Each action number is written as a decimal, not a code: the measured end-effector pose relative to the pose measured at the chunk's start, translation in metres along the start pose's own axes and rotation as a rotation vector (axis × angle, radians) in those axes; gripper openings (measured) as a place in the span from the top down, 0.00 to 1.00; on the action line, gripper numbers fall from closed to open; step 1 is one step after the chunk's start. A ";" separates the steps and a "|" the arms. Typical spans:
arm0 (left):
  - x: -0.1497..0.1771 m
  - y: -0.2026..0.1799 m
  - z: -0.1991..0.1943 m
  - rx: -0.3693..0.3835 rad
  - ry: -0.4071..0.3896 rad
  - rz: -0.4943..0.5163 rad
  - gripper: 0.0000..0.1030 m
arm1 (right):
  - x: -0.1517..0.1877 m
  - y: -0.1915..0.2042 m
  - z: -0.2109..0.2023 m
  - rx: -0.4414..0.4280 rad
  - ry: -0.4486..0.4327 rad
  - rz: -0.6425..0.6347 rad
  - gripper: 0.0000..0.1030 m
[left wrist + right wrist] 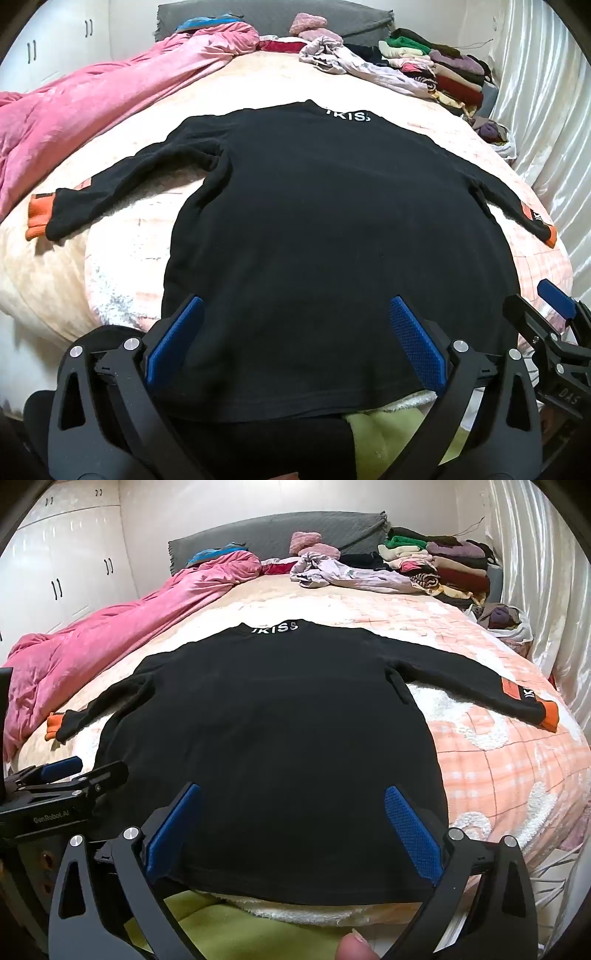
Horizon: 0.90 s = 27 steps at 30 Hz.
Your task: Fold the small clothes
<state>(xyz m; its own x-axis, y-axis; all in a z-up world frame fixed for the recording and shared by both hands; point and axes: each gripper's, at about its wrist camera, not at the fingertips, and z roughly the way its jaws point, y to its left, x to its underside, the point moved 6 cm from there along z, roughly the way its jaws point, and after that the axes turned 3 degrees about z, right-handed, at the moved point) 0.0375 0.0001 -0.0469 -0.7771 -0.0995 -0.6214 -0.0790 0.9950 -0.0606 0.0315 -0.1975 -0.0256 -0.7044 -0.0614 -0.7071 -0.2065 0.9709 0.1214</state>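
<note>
Two grippers, the left gripper (295, 332) and the right gripper (293, 819), hover released with jaws wide, grasping nothing, above the hem of a black long-sleeved sweatshirt with orange cuffs (332, 206). It lies flat, sleeves spread, near the bed's (498, 768) foot edge. Folded clothes (443, 568) are stacked at the far right corner.

A black long-sleeved top (332, 221) (266, 731) lies flat on the bed, unfolded, sleeves spread out to both sides, orange cuffs at the ends, white lettering at the far collar, hem nearest.
</note>
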 end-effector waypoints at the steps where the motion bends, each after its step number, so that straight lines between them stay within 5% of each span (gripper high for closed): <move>1: 0.000 0.000 0.000 0.003 0.001 -0.002 0.09 | 0.000 0.000 0.001 0.000 0.003 -0.003 0.04; 27: -0.003 0.004 -0.006 -0.001 -0.019 0.003 0.09 | -0.001 0.001 -0.002 0.011 -0.019 -0.023 0.04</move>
<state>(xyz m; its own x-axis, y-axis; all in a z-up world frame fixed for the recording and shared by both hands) 0.0362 0.0042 -0.0407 -0.7655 -0.0968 -0.6361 -0.0778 0.9953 -0.0578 0.0307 -0.1964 -0.0234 -0.6868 -0.0792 -0.7225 -0.2145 0.9719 0.0973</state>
